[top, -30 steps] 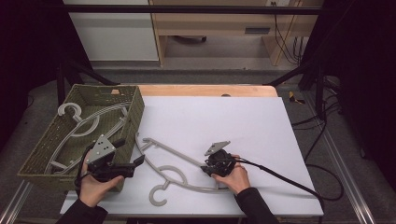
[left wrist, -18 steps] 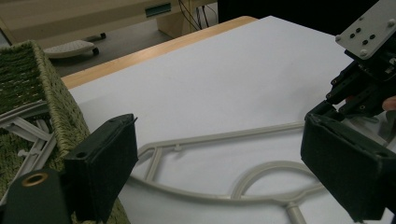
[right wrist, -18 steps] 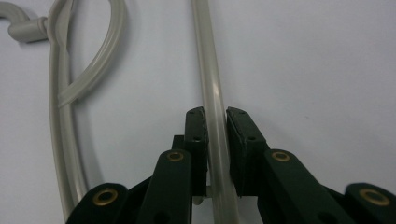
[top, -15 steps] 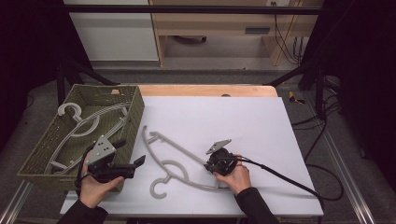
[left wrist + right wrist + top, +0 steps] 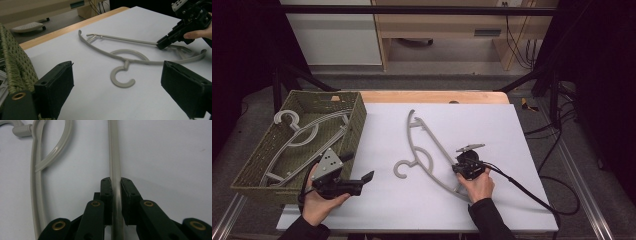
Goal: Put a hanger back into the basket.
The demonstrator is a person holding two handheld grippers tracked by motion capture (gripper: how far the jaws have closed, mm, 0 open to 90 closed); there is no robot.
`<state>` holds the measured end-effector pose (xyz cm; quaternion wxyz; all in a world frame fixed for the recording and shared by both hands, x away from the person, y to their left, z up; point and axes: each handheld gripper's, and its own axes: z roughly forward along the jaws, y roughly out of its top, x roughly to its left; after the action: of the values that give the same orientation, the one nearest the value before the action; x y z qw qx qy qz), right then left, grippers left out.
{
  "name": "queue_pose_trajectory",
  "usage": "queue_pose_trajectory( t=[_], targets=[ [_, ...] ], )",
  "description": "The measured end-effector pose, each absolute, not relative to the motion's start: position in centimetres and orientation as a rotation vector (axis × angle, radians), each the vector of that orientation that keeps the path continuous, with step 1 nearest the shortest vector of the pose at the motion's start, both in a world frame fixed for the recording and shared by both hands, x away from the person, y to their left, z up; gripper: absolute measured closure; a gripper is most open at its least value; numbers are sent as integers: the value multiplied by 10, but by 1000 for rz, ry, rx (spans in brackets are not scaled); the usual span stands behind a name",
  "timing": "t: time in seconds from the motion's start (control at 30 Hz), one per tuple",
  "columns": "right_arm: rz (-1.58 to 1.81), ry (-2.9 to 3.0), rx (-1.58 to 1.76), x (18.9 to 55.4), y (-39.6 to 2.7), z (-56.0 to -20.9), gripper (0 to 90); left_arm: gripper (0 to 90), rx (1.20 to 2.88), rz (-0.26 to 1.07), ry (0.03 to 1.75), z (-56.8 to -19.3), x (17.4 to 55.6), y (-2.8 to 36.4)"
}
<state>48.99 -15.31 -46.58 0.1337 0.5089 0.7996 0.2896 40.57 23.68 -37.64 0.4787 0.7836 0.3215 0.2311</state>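
Note:
A grey plastic hanger [image 5: 422, 162] lies on the white table top [image 5: 492, 130], hook toward the left and one end toward the far edge. My right gripper [image 5: 458, 169] is shut on its thin straight bar [image 5: 113, 157]; its jaws have just been closing with the bar between the pads. In the left gripper view the hanger [image 5: 125, 62] lies flat ahead, with the right gripper [image 5: 162, 45] at the bar's near end. My left gripper [image 5: 358, 166] stands open beside the basket, a hand's width left of the hook, with nothing in it [image 5: 117, 87].
A green woven basket [image 5: 357, 120] sits at the table's left with another grey hanger [image 5: 302, 132] inside; its wall [image 5: 17, 70] is close to my left gripper. A cable [image 5: 522, 190] trails right from the right gripper. A wooden strip [image 5: 432, 96] edges the far side.
The hanger has swung round on the table: its far end went from pointing left toward the basket to pointing at the far edge. The right gripper shifted a little to the right. The left gripper stayed put.

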Motion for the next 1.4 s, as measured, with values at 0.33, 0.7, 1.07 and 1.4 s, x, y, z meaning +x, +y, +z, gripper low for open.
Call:
queue_pose_trajectory(
  t=[0.33, 0.7, 1.07, 1.4],
  targets=[
    [1019, 2296, 1356, 479, -172, -449, 607, 110, 1949, 528, 786, -389, 407, 223],
    [1011, 2361, 1311, 462, -221, -450, 860, 110, 1996, 500, 790, -402, 409, 214],
    [975, 2506, 1216, 461, -213, -465, 900, 116, 2019, 476, 810, -411, 412, 211],
    [1011, 2592, 1108, 452, -197, -467, 900, 118, 2017, 472, 837, -414, 414, 212]
  ],
)
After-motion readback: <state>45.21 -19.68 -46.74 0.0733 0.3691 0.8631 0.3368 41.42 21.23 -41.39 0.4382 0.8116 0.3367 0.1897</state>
